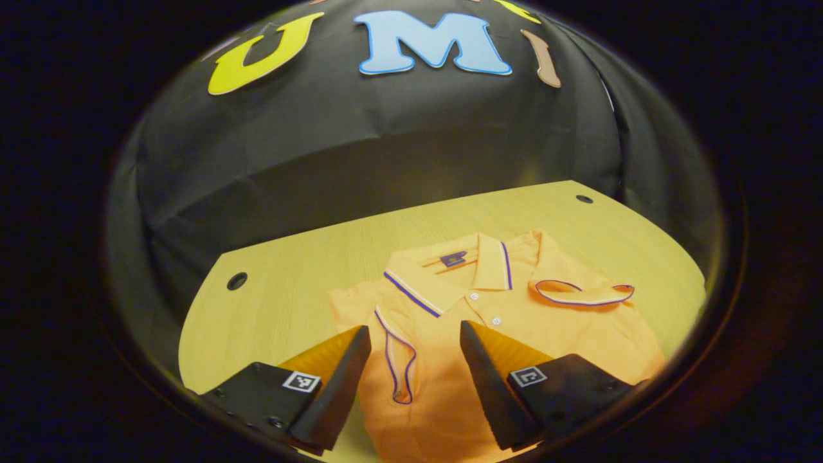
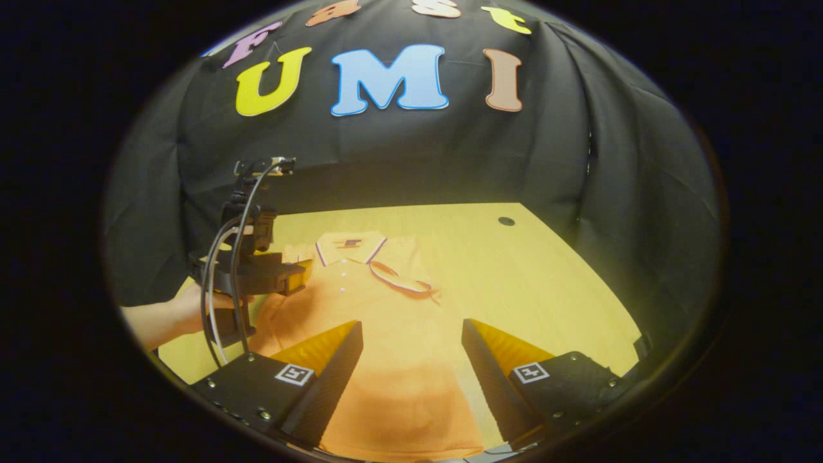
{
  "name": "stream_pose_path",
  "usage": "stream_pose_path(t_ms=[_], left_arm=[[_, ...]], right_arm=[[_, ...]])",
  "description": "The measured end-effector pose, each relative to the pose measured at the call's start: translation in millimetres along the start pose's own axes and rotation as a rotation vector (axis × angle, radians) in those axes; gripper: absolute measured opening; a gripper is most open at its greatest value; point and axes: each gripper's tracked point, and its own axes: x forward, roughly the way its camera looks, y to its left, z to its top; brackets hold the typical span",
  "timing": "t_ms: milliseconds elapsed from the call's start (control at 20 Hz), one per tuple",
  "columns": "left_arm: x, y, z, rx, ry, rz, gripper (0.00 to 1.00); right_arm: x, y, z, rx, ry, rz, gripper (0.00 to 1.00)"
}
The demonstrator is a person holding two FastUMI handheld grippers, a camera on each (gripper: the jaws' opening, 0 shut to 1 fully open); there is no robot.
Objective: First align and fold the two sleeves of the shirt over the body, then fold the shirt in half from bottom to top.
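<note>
Dim warm light (fisheye-warped edges)

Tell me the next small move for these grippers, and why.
Probably lower both open grippers to the shirt's bottom hem and pinch it. Both sleeves already lie folded over the body, and the left gripper and right gripper hover above the cloth holding nothing, so only the bottom-to-top fold seems left.

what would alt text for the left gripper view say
An orange polo shirt lies collar-away on a wooden table, both sleeves folded over its body. The left gripper hovers above it, fingers open.
</note>
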Motion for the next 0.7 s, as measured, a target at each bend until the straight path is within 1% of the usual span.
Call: stream_pose_path(t_ms=[50,250,350,400,500,550,600,650,700], left_arm=[[-8,-1,-3,-0.011,-0.002,-0.002,1.00],[-48,-6,-23,-0.062,0.016,-0.014,1.00],[-70,-9,-41,-0.077,0.035,-0.020,0.96],[-82,-11,-53,-0.082,0.051,-0.025,0.96],[-104,-17,-74,-0.095,0.074,-0.040,0.96],[-117,-19,-87,-0.100,0.090,-0.041,1.00],[-128,-23,-98,-0.106,0.101,-0.048,1.00],[-140,-25,-107,-0.109,0.112,-0.051,0.92],[-149,-26,-116,-0.111,0.120,-0.051,0.99]], right_arm=[[-1,-2,-6,-0.004,0.007,0.007,0.97],[-5,-11,-33,-0.033,0.048,0.028,0.97],[-5,-18,-48,-0.046,0.073,0.021,0.96],[-6,-19,-56,-0.046,0.087,0.023,0.97],[-8,-23,-74,-0.048,0.119,0.028,0.97],[-10,-25,-83,-0.051,0.138,0.029,0.97],[-12,-27,-93,-0.055,0.156,0.034,0.97],[-14,-28,-101,-0.063,0.173,0.039,0.97],[-16,-29,-110,-0.073,0.185,0.041,0.97]])
